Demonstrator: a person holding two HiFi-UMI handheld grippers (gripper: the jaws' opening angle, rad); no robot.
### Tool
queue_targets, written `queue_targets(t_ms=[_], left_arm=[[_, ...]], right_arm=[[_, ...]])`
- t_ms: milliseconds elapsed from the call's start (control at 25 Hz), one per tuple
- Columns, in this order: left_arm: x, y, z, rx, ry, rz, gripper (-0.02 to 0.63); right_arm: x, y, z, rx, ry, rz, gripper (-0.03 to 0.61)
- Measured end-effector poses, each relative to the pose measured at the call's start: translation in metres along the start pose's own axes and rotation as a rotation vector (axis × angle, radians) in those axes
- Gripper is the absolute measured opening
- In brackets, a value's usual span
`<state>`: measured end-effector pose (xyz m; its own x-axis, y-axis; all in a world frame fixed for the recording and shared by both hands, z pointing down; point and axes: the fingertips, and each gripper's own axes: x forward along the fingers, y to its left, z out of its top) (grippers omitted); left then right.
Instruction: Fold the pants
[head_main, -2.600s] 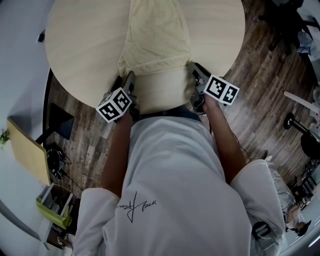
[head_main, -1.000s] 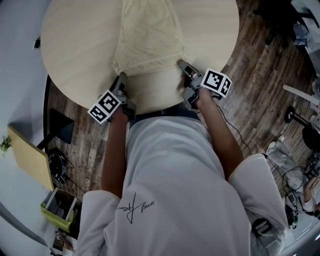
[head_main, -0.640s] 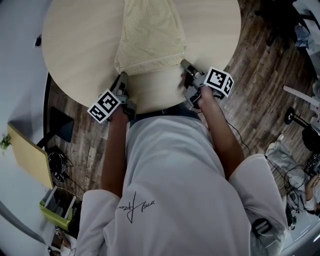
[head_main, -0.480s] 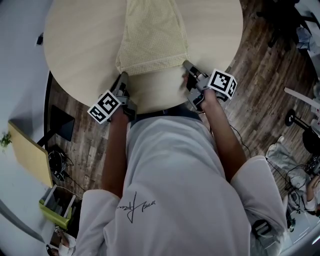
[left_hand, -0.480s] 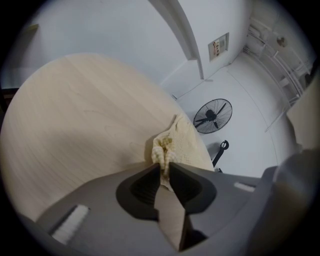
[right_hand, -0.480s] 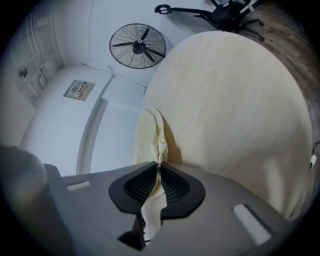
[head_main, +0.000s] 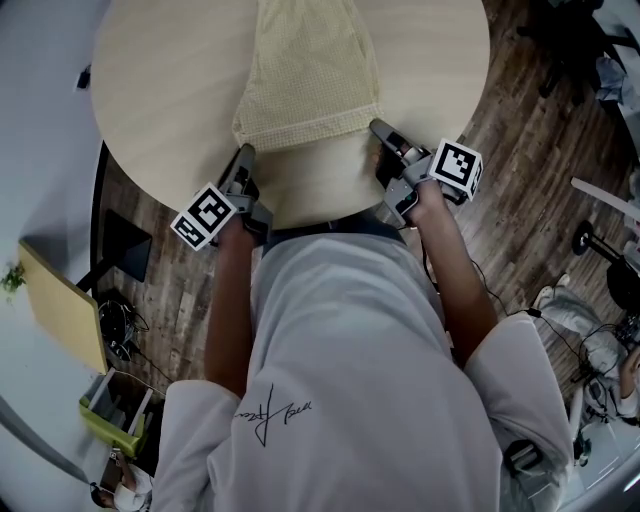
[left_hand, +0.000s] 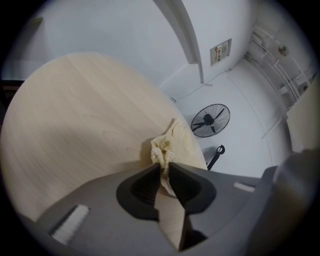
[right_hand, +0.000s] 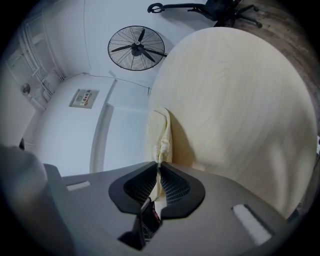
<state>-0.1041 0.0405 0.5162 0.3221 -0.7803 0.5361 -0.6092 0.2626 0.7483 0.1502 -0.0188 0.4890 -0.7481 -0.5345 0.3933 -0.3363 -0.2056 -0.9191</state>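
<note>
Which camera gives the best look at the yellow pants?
The head view: it shows a broad stretch of the pants lying on the round table. The gripper views show only one bunched corner each, pinched by the left gripper and right gripper, whose jaws have just been closing.

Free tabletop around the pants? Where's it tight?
Bare table left of the pants to the rim, same on the right. Tight at the near edge: left gripper and right gripper, jaws just closed, each pinch a corner; narrow strip between.
</note>
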Motion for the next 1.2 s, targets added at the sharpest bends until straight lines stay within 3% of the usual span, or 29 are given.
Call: queue_targets(t_ms=[1200], left_arm=[[-0.006,-0.03,0.045,-0.02,-0.055,-0.086,0.106]], right_arm=[[0.009,0.05,0.013,0.101,0.019,0.161,0.026]])
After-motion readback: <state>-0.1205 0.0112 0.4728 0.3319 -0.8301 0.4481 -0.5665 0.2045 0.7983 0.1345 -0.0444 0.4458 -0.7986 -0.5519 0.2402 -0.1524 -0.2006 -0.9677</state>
